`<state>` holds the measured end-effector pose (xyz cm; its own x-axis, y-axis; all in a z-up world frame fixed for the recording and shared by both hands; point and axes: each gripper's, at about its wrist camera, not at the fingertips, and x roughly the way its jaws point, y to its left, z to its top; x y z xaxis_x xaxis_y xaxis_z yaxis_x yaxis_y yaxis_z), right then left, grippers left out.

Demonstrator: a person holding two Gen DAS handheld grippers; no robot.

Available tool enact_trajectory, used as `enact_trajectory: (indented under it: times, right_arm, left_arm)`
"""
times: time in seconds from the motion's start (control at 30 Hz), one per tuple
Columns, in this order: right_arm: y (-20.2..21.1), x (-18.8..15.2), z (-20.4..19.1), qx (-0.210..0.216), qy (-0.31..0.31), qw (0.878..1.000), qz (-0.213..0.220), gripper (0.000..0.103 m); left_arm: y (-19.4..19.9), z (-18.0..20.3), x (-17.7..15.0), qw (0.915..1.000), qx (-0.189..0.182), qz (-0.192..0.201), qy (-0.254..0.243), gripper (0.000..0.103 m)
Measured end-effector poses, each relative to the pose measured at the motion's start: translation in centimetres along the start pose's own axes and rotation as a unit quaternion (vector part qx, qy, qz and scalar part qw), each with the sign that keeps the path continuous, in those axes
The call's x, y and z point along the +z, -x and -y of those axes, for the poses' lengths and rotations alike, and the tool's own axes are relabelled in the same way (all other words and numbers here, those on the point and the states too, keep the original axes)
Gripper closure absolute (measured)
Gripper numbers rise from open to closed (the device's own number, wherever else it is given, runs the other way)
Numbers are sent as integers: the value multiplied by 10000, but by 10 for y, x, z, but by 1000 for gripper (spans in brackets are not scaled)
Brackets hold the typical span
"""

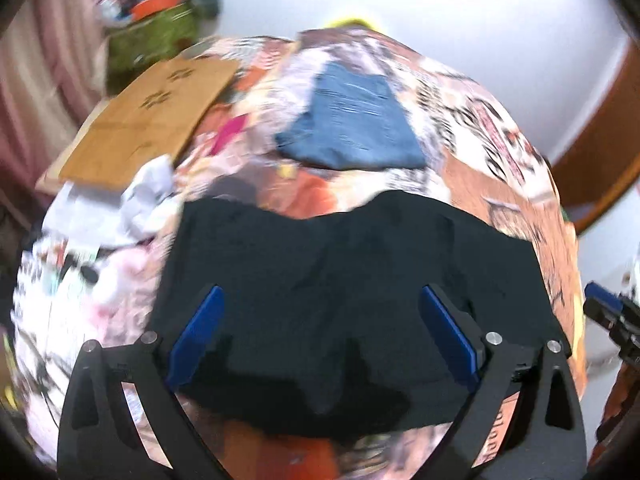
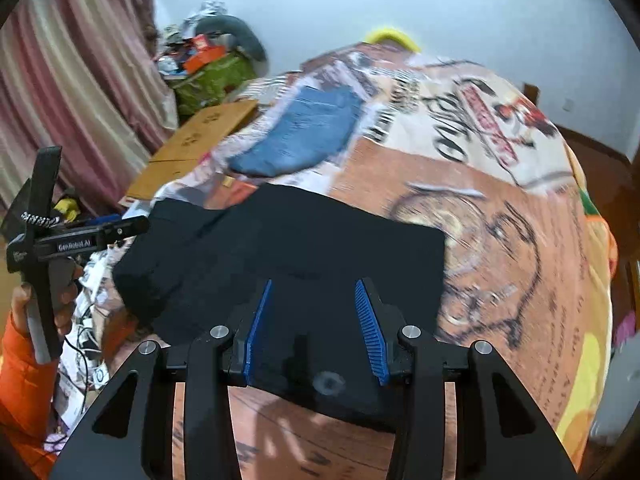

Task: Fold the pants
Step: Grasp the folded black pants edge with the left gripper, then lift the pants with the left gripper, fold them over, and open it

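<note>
A pair of black pants (image 1: 360, 260) lies folded flat on the patterned bedspread (image 1: 500, 152), seen in both views (image 2: 300, 240). Folded blue jeans (image 1: 352, 120) rest farther back on the bed (image 2: 304, 132). My left gripper (image 1: 320, 290) hovers above the black pants, its jaws wide apart with nothing between them. Off the left side of the bed, a hand in an orange sleeve (image 2: 20, 380) holds it (image 2: 128, 222). My right gripper (image 2: 314, 284) hangs over the near edge of the black pants, jaws partly apart and empty. It also shows at the right edge (image 1: 604, 308).
A flat cardboard sheet (image 1: 148, 116) lies at the bed's far left, with white cloth (image 1: 120, 204) beside it. A green bag of clutter (image 2: 212, 76) and a pink curtain (image 2: 72, 72) stand behind. Cables (image 2: 84, 340) trail at the left; wooden floor (image 1: 600, 140) lies to the right.
</note>
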<state>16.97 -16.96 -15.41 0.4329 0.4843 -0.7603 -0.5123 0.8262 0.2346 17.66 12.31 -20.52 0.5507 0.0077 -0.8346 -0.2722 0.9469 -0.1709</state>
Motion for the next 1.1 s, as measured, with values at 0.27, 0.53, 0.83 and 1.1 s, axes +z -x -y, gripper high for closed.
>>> enact_trajectory:
  times: [0.27, 0.53, 0.83, 1.1]
  right_arm:
    - [-30, 3, -50, 166, 562, 9981, -169, 52]
    - [-71, -8, -55, -196, 848, 9927, -830, 52]
    - [-82, -18, -45, -130, 620, 9931, -987, 52]
    - [-83, -22, -44, 12, 551, 9943, -915, 51]
  left_arm:
    - [-8, -72, -38, 9941, -183, -477, 957, 4]
    - [-40, -96, -88, 9710, -827, -1184, 1906, 4]
    - [-58, -94, -84, 9606, -1252, -1132, 2209, 2]
    - [-83, -102, -66, 9449, -1499, -1047, 2717, 3]
